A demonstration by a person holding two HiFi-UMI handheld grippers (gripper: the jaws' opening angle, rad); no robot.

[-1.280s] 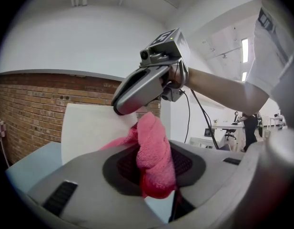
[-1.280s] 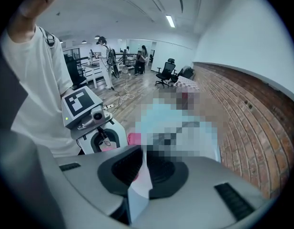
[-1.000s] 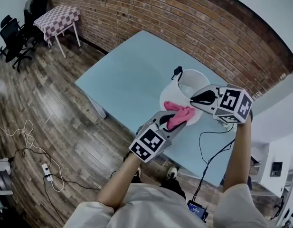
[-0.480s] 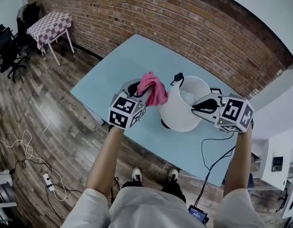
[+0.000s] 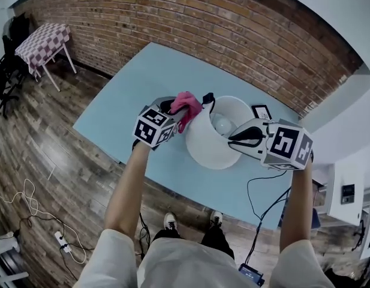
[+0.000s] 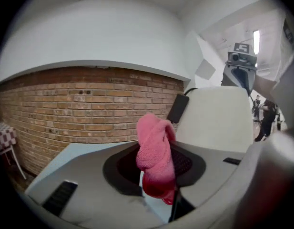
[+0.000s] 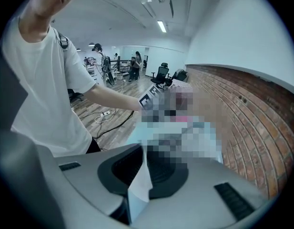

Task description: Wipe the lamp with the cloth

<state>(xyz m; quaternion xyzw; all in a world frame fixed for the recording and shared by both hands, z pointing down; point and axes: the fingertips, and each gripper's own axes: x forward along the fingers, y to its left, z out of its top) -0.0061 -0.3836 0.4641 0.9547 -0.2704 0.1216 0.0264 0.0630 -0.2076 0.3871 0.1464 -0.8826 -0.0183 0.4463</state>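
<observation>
I see my left claw (image 5: 177, 110) pinching the bunched pink cloth (image 5: 186, 102) up against the top left edge of the white lamp (image 5: 205, 140), which stands on the pale blue worktop (image 5: 131, 95), while my right claw (image 5: 234, 139) is clamped on the thin wall of the shade at its opposite rim. A black clip (image 5: 207, 98) sticks up from the rim just beside the cloth and sits right in its way. A small dark frame (image 5: 261, 111) lies behind the lamp, a black cord (image 5: 264, 188) hangs off the near edge, and the brick wall (image 5: 173, 17) runs behind
</observation>
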